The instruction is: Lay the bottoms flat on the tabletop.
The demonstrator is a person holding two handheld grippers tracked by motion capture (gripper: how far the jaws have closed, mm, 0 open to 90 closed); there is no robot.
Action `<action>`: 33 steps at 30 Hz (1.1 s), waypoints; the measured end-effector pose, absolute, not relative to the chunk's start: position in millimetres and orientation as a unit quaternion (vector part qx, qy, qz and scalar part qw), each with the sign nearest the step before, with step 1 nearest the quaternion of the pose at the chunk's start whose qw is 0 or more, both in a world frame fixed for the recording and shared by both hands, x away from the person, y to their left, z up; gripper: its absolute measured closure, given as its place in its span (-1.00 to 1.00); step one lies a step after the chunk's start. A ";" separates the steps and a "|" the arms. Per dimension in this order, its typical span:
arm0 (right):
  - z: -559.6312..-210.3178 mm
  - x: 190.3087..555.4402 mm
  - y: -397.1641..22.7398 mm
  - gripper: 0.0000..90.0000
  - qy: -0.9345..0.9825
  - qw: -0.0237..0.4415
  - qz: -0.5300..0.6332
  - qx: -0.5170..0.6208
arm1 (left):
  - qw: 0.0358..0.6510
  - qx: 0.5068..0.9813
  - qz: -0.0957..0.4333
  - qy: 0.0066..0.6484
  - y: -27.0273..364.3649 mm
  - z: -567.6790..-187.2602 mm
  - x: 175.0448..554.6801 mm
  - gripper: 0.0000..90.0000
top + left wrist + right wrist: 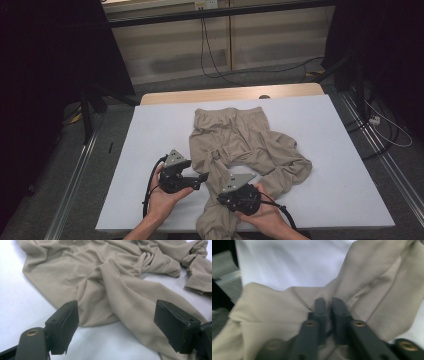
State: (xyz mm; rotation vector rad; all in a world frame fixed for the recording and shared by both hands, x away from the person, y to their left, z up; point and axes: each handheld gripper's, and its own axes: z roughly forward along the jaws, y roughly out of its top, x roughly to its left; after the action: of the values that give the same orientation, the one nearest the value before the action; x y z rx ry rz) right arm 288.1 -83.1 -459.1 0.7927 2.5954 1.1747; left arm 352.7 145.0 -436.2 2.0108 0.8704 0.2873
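Observation:
Beige trousers (235,137) lie crumpled on the white table (160,130), waistband at the far side and one leg running down over the near edge. My left gripper (204,176) rests just left of that leg. In the left gripper view it (116,325) stands open, its pads (68,320) wide apart, with the cloth (112,277) lying beyond and under them, untouched. My right gripper (221,197) sits on the lower leg near the table's front edge. In the right gripper view it (329,307) is shut, and the cloth (274,312) puckers at the jaw tips.
The table's wooden far edge (230,93) shows beyond the white cover. Black cables (210,60) run over the floor behind it, and metal rails (380,150) flank the table. The left (150,150) and right (340,165) parts of the table surface are bare white.

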 end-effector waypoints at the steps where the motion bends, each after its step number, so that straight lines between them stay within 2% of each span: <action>1: -457.6 288.1 -86.2 0.93 0.872 0.088 0.400 0.268 | 0.451 0.812 0.117 0.352 145.2 -436.5 352.5 -0.55; 6: -441.3 282.4 -106.8 0.94 0.851 0.071 0.440 0.279 | 0.447 0.813 0.118 0.354 145.2 -437.3 351.7 -0.55; 11: -428.7 279.5 -124.3 0.94 0.833 0.076 0.462 0.295 | 0.445 0.817 0.115 0.348 141.7 -437.7 348.3 -0.50; 15: -429.8 274.6 -144.8 0.95 0.827 0.081 0.460 0.312 | 0.448 0.823 0.104 0.333 134.4 -438.2 342.8 -0.29; 21: -441.7 275.4 -182.1 0.94 0.823 0.098 0.431 0.356 | 0.442 0.840 0.086 0.303 113.6 -440.9 334.6 -0.08; 25: -442.2 285.0 -204.0 0.94 0.817 0.126 0.415 0.379 | 0.428 0.853 0.088 0.284 99.8 -445.7 332.7 -0.02; 28: -443.2 292.1 -208.2 0.90 0.824 0.172 0.381 0.383 | 0.416 0.864 0.082 0.272 91.3 -449.0 331.3 0.04; 30: -443.2 293.6 -208.4 0.76 0.818 0.170 0.385 0.391 | 0.415 0.867 0.076 0.264 86.5 -448.9 328.6 0.06; 33: -435.0 282.2 -200.0 0.75 0.819 0.152 0.415 0.365 | 0.406 0.877 0.081 0.243 78.1 -451.0 323.7 0.12</action>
State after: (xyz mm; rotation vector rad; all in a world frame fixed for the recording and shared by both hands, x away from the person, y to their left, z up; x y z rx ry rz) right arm 282.2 -200.0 -435.0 1.0489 2.3516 1.1903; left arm 323.7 78.1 -451.0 2.2126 0.6118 0.2040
